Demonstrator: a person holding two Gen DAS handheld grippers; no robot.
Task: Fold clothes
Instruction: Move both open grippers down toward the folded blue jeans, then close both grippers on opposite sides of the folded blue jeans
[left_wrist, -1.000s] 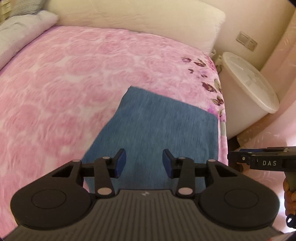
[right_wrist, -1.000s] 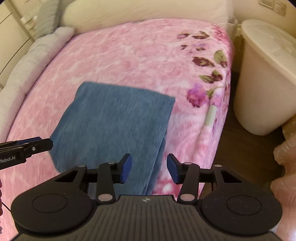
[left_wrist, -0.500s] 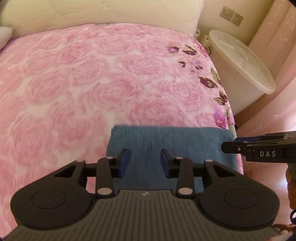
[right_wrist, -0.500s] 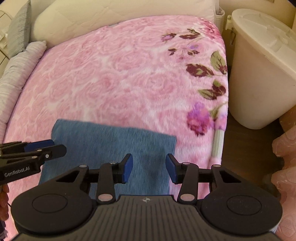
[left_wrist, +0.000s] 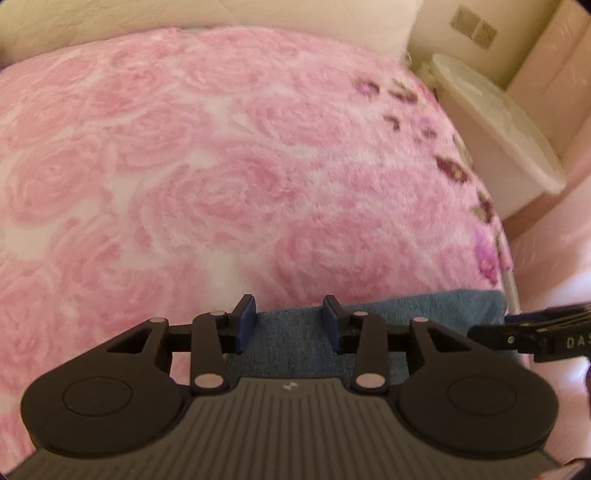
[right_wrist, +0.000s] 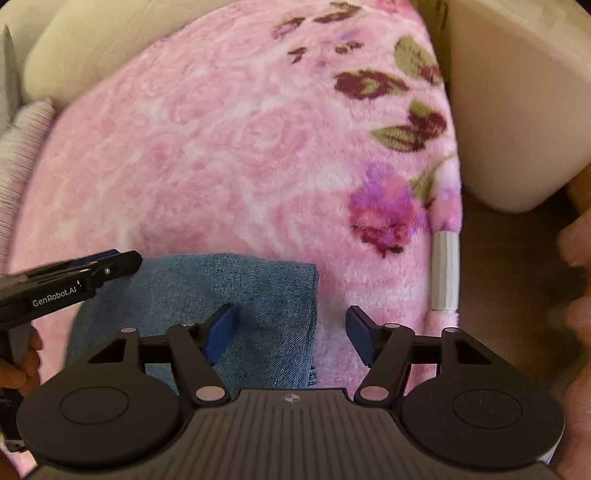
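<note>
A pink rose-patterned blanket (left_wrist: 229, 177) covers the bed, a cream bin (left_wrist: 495, 133) at 2 o'clock. The folded blue cloth (right_wrist: 236, 295) lies near the bed's edge. Left gripper (left_wrist: 288, 321) fingers opening above it, empty; right gripper (right_wrist: 291, 332) fingers spreading wide, straddling its corner.

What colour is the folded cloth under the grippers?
Denim blue, plain, no print. The folded cloth shows best in the right wrist view, lying on the pink rose blanket.
</note>
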